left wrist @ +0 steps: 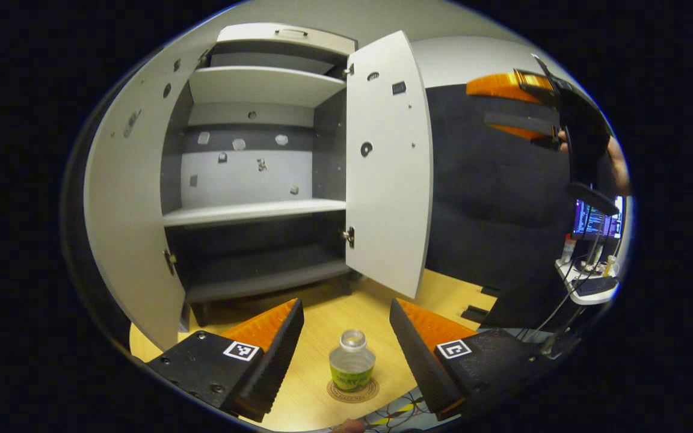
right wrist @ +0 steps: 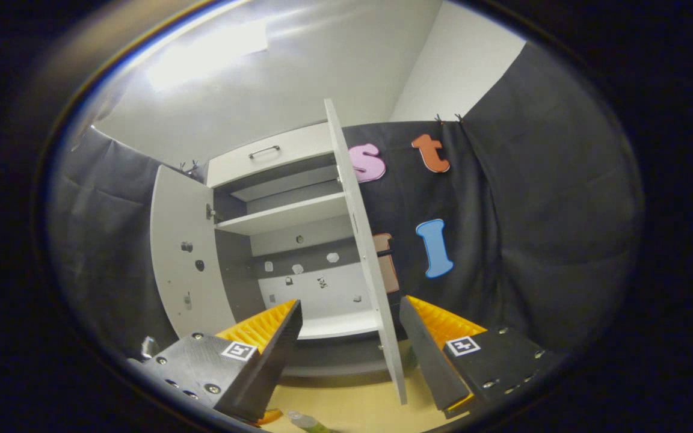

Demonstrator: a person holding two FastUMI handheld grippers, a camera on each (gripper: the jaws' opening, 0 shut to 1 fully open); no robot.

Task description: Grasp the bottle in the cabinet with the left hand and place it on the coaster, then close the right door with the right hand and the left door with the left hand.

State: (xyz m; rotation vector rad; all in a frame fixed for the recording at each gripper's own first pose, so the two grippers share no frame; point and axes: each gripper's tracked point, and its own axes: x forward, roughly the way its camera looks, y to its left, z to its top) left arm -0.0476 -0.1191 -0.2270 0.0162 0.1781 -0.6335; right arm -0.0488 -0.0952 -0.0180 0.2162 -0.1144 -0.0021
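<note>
Two doors stand open on the cabinet (left wrist: 250,174), and the bottle (left wrist: 352,361) already sits upright on the coaster (left wrist: 353,391) on the wooden table (left wrist: 316,337), at six o'clock in the left gripper view. The left gripper (left wrist: 346,346) hangs around it with its fingers spread wide, touching nothing; the bottle stands between them, apart from both.

So the step in hand, by my reading, is closing the right door (right wrist: 361,252). In the right gripper view that door shows almost edge-on, running from twelve o'clock down to six, and the right gripper (right wrist: 351,343) straddles its lower edge with fingers wide apart and nothing held. To do it well, bring one finger flat against the door's outer face near the free edge, far from the hinges, and push in a steady arc. Keep the left gripper back so the bottle is not knocked. The left door (left wrist: 133,216) waits at nine o'clock in the left gripper view.
</note>
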